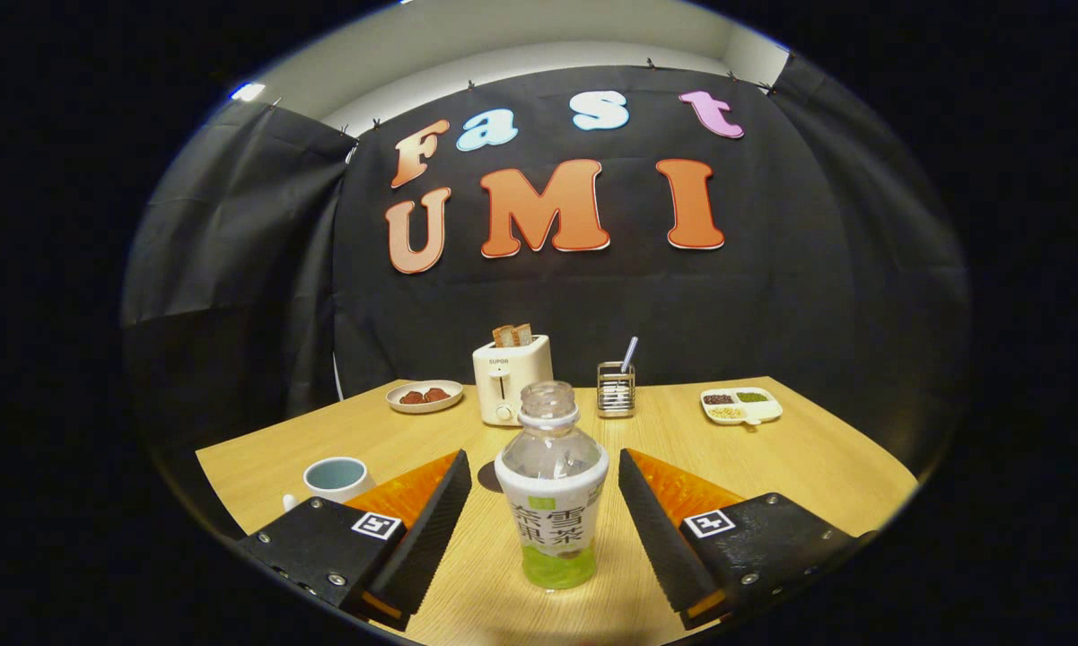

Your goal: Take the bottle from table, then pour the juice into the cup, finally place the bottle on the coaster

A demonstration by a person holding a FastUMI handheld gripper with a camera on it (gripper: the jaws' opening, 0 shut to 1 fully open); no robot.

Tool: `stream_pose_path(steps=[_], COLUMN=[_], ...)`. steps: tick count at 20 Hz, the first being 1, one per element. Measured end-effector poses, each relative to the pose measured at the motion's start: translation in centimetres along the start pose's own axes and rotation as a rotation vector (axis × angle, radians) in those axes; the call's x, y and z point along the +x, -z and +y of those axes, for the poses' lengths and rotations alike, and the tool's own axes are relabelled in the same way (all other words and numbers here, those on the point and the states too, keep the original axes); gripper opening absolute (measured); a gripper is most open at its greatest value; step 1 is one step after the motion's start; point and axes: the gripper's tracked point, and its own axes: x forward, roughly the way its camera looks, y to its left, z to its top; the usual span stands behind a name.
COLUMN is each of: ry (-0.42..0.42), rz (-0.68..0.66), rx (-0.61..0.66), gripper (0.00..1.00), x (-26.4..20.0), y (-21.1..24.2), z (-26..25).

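Bottle (551,489) is standing upright on the table (817,458), uncapped, between the fingers of the gripper (545,467), which is spread wide and touching nothing. Grasp, pour and placing all look pending: cup (336,478) is waiting at 10 o'clock from the bottle, with what I'm reading as the coaster (489,476) peeking out just beyond the left finger.

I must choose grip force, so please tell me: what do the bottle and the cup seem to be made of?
The bottle, standing between the open gripper fingers, untouched, looks like clear thin plastic: see-through walls, green juice at the bottom, a printed label wrap. The cup looks like glazed ceramic: opaque, pale, thick smooth rim, though enamel is possible.
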Motion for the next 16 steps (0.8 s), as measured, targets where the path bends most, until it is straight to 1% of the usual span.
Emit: stream_pose_path(steps=[6,8,10,11,12,16], ry=[0.029,0.049,0.083,0.094,0.093,0.109], rz=[0.072,0.088,0.105,0.115,0.108,0.129], rx=[0.019,0.016,0.013,0.011,0.012,0.006], gripper=[0.97,0.92,0.83,0.73,0.7,0.63], x=[1.9,2.4,2.8,2.8,2.9,2.9], y=[3.3,4.0,4.9,5.2,5.2,5.2], z=[-0.1,-0.4,-0.8,-1.0,-0.9,-0.9])
